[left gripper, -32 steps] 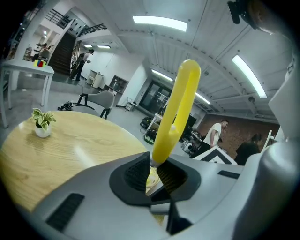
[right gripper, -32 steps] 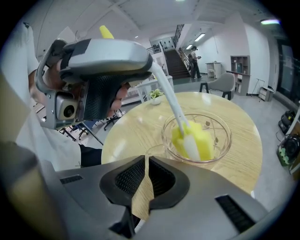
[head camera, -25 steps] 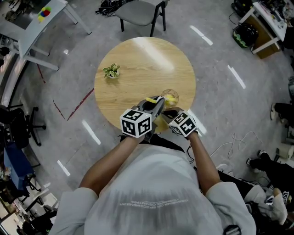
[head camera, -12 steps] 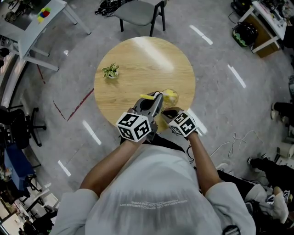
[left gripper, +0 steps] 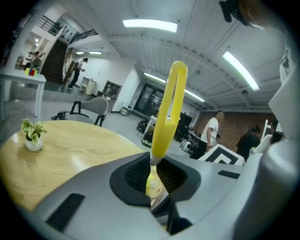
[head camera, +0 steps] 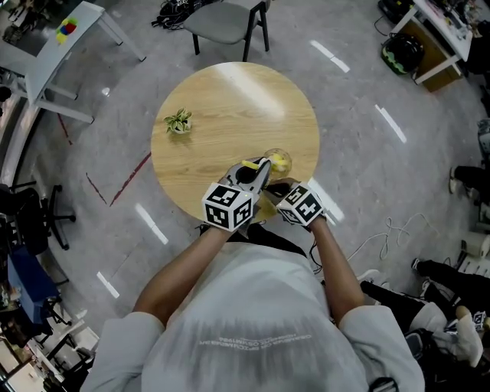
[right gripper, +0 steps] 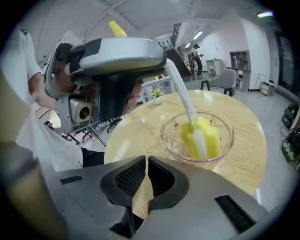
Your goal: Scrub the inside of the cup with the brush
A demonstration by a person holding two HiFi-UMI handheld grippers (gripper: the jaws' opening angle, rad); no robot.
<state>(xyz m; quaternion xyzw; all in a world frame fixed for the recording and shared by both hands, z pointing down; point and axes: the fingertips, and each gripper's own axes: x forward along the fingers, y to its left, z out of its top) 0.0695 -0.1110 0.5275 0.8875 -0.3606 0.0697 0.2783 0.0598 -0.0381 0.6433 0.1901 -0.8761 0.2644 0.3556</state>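
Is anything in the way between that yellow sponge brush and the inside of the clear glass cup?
Nothing visible does. The yellow sponge brush, clamped in the left gripper, already has its head inside the clear glass cup.

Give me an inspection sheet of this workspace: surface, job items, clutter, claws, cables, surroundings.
Surface: round wooden table, some light glare, no spill visible.
Job's things: glass cup upright near the table's near edge; brush with its yellow sponge head inside the cup.
Clutter: small potted plant, well apart from the cup.
Grippers: left claw shut on the brush's handle; right claw nearly closed at the cup's handle, apparently pinching it.
Cables: loose cable on the floor right of the table; none seen on the table.
Surroundings: grey chair beyond the table, white desk at upper left.
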